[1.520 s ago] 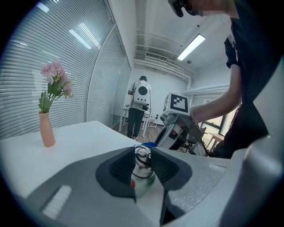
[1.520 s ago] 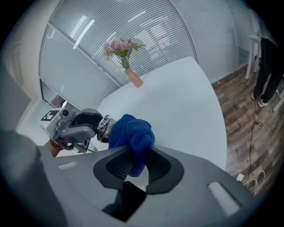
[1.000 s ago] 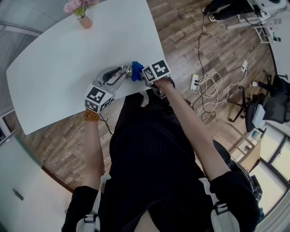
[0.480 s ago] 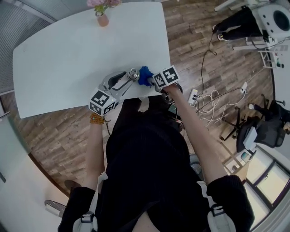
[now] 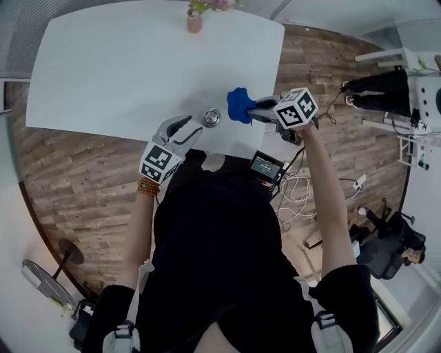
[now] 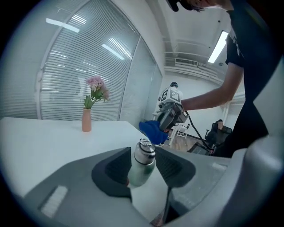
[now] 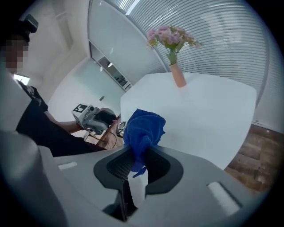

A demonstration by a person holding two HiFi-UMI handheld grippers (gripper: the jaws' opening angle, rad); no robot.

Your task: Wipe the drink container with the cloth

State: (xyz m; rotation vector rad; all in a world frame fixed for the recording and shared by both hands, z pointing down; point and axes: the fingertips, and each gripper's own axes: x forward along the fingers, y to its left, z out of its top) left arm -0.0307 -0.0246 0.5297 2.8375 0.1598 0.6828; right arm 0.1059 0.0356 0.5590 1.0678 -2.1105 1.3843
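Drink container [image 5: 211, 117]: small steel bottle w/ cap on, upright on the white tabletop [image 5: 124, 62], close to the edge nearest the person.

L gripper [image 5: 187, 128] sits just beside the bottle on the person's side. Its jaws are opening. In the left gripper view the bottle stands between them, but the pads look clear of its sides, so no grip.

Cloth [image 5: 239, 105]: blue, bunched, near the bottle on the opposite side, held up and not touching it. R gripper [image 5: 256, 110] has its jaws clamped on the cloth's lower end, w/ most of the wad sticking out past the tips.

Pink vase [image 5: 195, 21] w/ flowers is well apart from the bottle, at the far edge, so not in the way.

My read of the step:
- **Risk:** the bottle is narrow & free-standing, so a sideways push from the cloth would prob. tip or slide it.
- **Hold first:** close the L jaws squarely on the lower body.
- **Wipe:** bring the loose wad in, not the R tips, & stroke cap to base w/ light pressure on the side facing the R gripper.
- **Rest of the surface:** turn the bottle w/ L to reach it, & keep it away from the tabletop edge.
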